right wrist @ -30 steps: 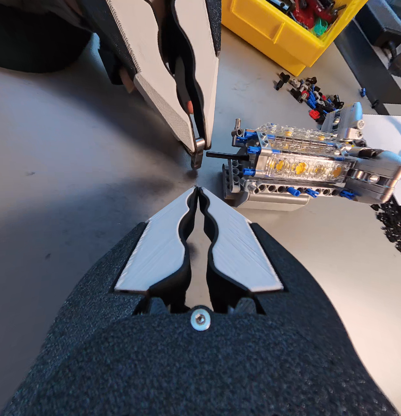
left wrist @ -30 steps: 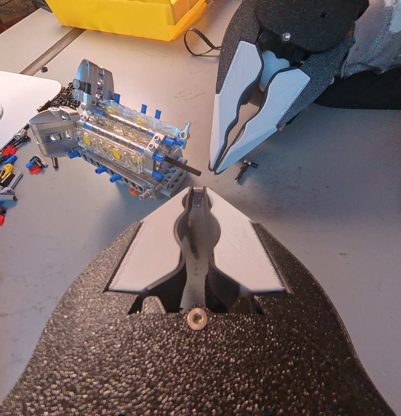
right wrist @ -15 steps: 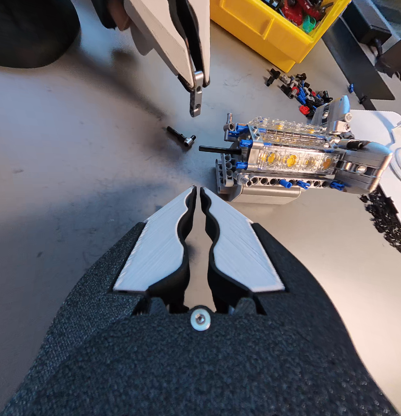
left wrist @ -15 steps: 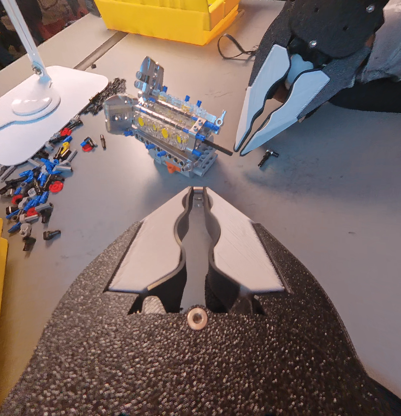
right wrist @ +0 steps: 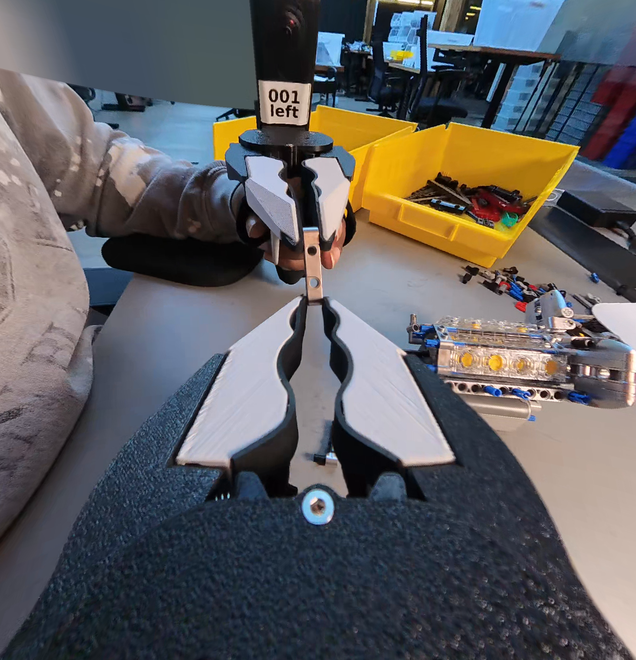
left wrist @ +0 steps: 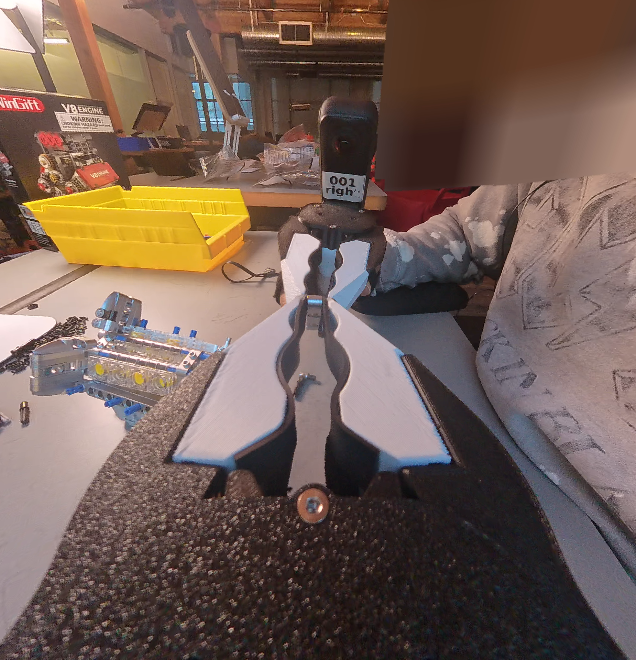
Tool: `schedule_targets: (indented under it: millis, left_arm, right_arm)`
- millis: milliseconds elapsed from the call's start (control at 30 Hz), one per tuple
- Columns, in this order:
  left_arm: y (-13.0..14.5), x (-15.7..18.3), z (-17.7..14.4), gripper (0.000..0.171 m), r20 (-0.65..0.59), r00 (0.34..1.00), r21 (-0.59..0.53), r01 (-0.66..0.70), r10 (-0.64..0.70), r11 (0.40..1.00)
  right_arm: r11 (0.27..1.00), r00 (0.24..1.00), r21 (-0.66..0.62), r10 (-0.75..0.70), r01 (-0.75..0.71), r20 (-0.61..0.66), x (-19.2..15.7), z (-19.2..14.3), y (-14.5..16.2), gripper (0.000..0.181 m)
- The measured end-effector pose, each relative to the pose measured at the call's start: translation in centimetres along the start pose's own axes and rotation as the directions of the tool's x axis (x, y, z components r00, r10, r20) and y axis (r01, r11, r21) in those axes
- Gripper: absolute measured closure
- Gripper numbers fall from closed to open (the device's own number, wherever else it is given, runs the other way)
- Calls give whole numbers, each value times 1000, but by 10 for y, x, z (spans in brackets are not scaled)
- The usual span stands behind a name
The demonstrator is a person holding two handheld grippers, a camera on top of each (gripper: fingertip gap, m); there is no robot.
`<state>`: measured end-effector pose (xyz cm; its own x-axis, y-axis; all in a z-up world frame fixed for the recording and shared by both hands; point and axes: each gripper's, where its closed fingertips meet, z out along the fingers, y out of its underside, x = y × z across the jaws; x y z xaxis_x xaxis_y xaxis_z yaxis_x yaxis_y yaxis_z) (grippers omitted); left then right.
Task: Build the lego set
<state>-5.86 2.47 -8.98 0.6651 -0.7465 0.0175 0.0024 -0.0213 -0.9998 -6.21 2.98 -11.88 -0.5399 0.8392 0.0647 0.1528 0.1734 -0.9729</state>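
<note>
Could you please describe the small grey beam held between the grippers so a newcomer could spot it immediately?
Start at the brick engine model on the grey table. Above the table beside it, the left gripper pinches a flat grey beam, the only loose part held in the air.

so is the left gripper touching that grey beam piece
Touching: in the right wrist view the left gripper has its fingertips shut on the grey beam's top end.

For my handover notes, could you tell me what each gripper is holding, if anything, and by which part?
The left gripper pinches a flat grey beam by its upper end. The right gripper has its tips at the beam's lower end, though a closed grip cannot be told.
</note>
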Motion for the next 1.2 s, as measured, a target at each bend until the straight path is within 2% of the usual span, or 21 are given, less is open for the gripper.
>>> schedule_targets:
  millis: [167, 267, 467, 600, 767, 967, 1200]
  left_arm:
    - [7, -2, 2, 165, 8, 1000, -40, -20, 20, 999]
    - [27, -12, -1, 165, 55, 997, -170, -38, 48, 985]
    - [81, -43, 0, 163, 189, 966, -490, -60, 173, 870]
    - [100, -63, 0, 163, 277, 936, -599, -11, 219, 801]
    - [108, -70, -2, 164, 331, 910, -644, 24, 251, 765]
    - [105, -77, -10, 162, 396, 903, -602, 117, 167, 790]
    - [112, -79, -8, 152, 384, 912, -625, 142, 144, 767]
  right_arm:
    - [998, 999, -41, 42, -41, 14, 0, 0, 6, 174]
    - [989, 998, -130, 64, -66, -16, 9, -2, 21, 174]
    - [935, 987, -330, 94, -132, -130, 31, 1, 58, 174]
    - [905, 974, -396, 75, -157, -215, 44, 0, 72, 174]
    - [884, 958, -444, 18, -149, -287, 52, 2, 82, 174]
    - [889, 946, -431, 9, -156, -324, 58, 1, 81, 174]
    - [897, 942, -411, 17, -163, -336, 61, 1, 78, 174]
